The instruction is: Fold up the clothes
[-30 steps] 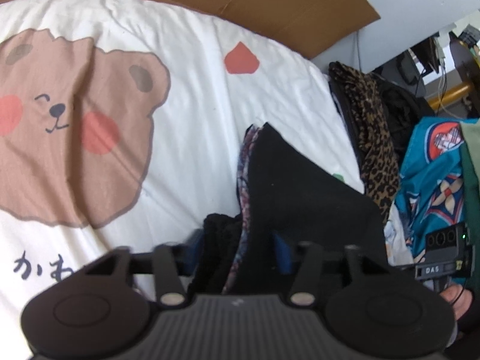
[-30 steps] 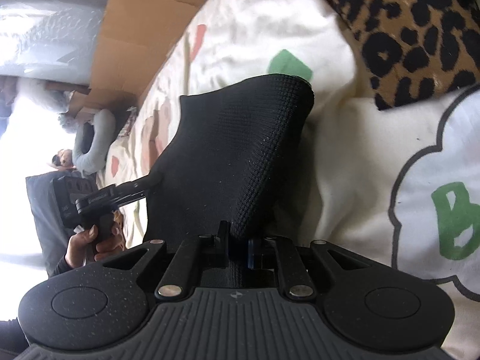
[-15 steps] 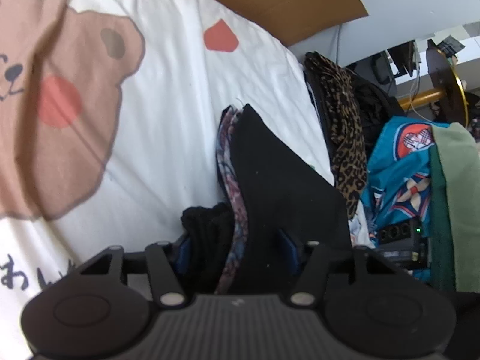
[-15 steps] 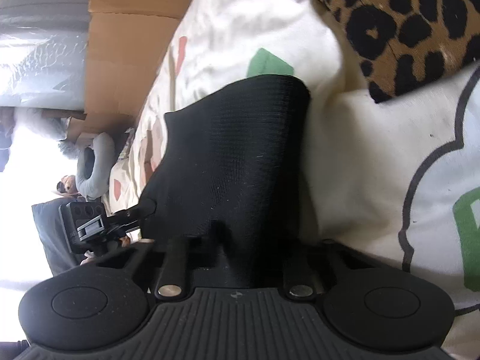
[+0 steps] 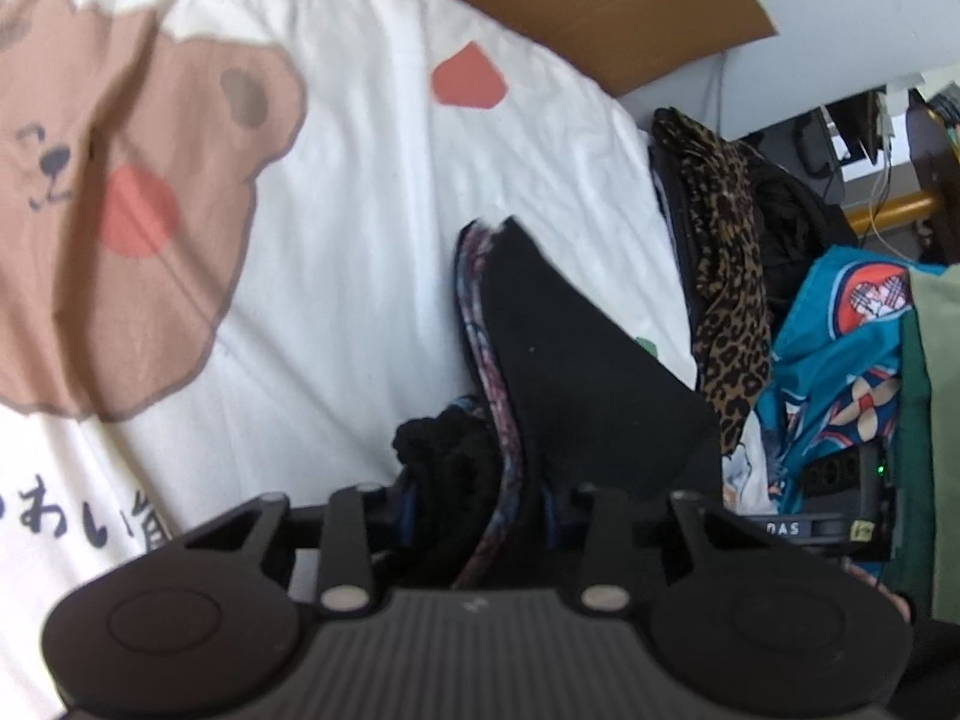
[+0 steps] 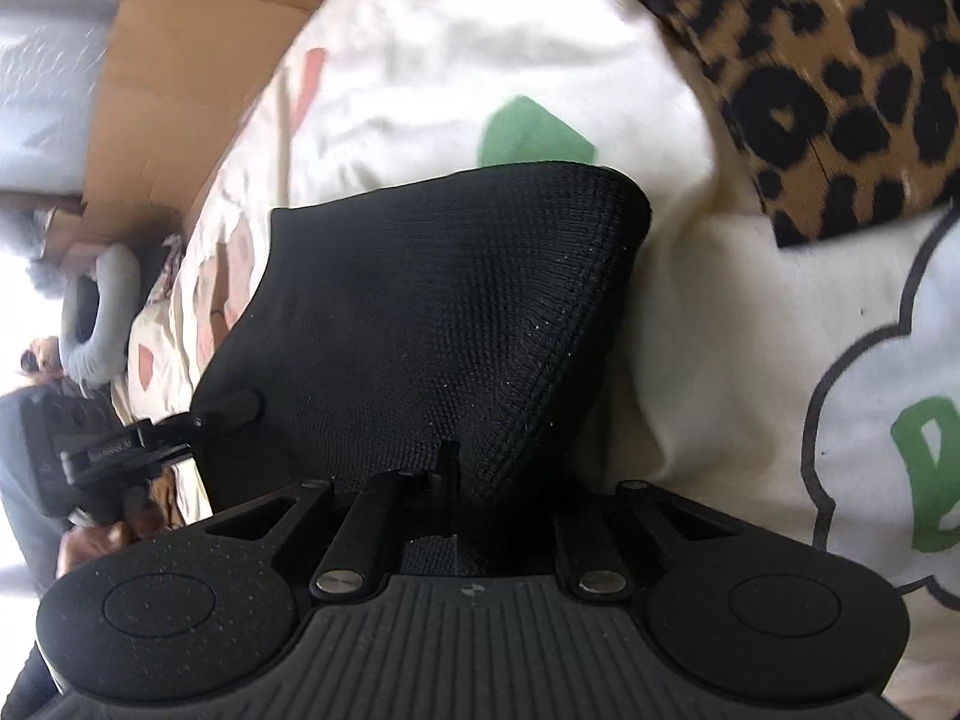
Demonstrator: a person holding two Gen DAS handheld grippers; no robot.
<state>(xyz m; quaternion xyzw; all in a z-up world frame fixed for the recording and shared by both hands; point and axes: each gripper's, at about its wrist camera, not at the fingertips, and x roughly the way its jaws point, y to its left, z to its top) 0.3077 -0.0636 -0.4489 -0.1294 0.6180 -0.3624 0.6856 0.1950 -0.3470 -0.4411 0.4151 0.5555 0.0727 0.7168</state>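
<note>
White bedsheet with a brown bear print (image 5: 138,228) | black knit garment with patterned lining (image 5: 570,372) held up between both grippers | left gripper (image 5: 474,498) pinching bunched edge | right gripper (image 6: 474,480) pinching opposite edge | judgement: keep tension even, align edges before lowering.

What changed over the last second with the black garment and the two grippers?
Little changed. The left gripper swung right, then partly back, and the bear sheet slid across its view. Both it and the right gripper stayed clamped on the black garment, which stayed bunched and lifted. The leopard-print cloth stayed put.
</note>
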